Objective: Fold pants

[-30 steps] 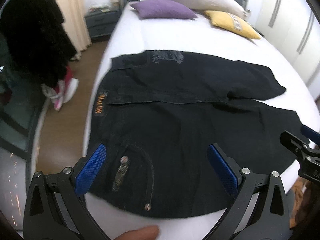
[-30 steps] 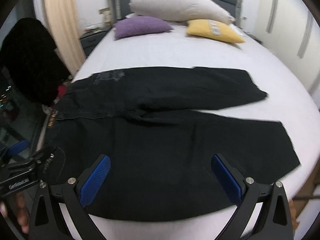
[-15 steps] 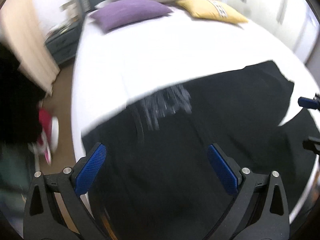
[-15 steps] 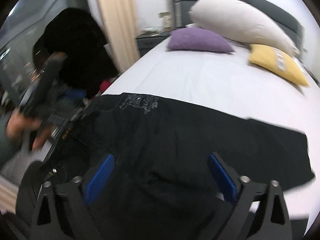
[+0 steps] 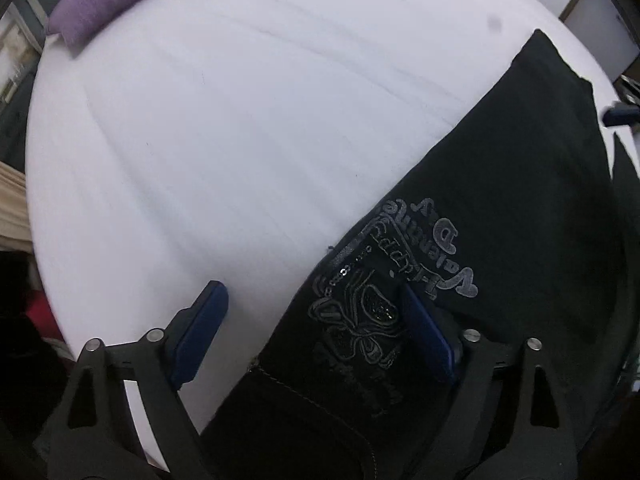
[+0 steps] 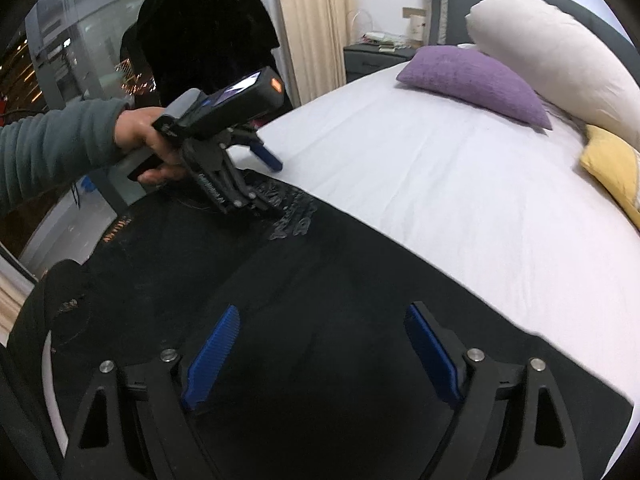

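Note:
Black pants [image 6: 280, 300] lie flat across the white bed sheet [image 5: 240, 120]. A grey printed design [image 5: 400, 280] marks the far waist corner. My left gripper [image 5: 314, 320] points steeply down at that corner. Its jaws are closing: one pad is over the sheet and the other over the print, with the pants' far edge [image 5: 360, 232] between them, not pinched. In the right wrist view a hand in a grey-green sleeve holds this left gripper [image 6: 276, 186] at the print. My right gripper [image 6: 322, 344] hovers over the far pant leg, jaws closing, with only flat cloth beneath.
Purple pillow [image 6: 476, 80], white pillow [image 6: 552, 52] and yellow pillow [image 6: 612, 168] sit at the headboard. A nightstand [image 6: 372, 60], a beige curtain [image 6: 312, 20] and a hanging black garment [image 6: 200, 40] stand beyond the bed's left side. Bare sheet stretches past the pants.
Both grippers swept from the near side to the pants' far edge. The left one dropped close over the printed waist corner and rolled. Both jaws have narrowed slightly.

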{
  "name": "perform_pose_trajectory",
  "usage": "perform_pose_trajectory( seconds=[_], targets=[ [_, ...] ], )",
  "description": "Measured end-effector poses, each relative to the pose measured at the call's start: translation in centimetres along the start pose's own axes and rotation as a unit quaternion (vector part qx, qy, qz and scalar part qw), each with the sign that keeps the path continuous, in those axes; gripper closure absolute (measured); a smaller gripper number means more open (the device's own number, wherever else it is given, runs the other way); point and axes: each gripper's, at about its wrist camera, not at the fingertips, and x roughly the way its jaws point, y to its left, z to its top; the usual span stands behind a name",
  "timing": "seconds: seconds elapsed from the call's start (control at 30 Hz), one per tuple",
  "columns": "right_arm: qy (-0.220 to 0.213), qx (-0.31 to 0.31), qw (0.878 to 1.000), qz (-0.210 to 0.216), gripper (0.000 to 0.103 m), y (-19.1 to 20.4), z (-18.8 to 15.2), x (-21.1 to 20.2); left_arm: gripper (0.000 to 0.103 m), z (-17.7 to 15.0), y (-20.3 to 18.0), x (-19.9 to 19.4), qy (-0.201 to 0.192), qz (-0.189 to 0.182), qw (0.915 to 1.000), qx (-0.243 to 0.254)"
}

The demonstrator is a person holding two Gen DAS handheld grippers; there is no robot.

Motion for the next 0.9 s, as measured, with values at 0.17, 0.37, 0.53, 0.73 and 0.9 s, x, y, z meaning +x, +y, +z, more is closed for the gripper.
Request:
perform_pose_trajectory(
  seconds=[0.17, 0.37, 0.53, 0.73, 0.9],
  targets=[
    [0.038, -0.018, 0.999, -0.002, 0.029, -1.9, 2.4, 3.3, 0.064, 0.0, -0.3, -0.4, -0.005, -0.038, 0.9993, -0.006],
    [0.082, -0.058, 0.995, -0.014, 0.035, -2.6, 4.7, 6.4, 0.094, -0.6, -2.8, -3.0, -0.051, -0.001, 0.9985, 0.018],
    [0.102, -0.076, 0.992, -0.018, 0.035, -3.1, 5.9, 7.6, 0.094, -3.5, -5.3, -6.6, -0.116, 0.028, 0.992, 0.041],
    [0.12, -0.098, 0.988, 0.0, 0.036, -2.6, 7.1, 8.4, 0.095, -8.1, -9.2, -8.7, -0.171, 0.08, 0.9765, 0.103],
    [0.153, -0.11, 0.982, 0.033, 0.05, -1.9, 7.4, 10.2, 0.095, -10.4, -9.9, -9.8, -0.191, 0.083, 0.9728, 0.101]
  ],
)
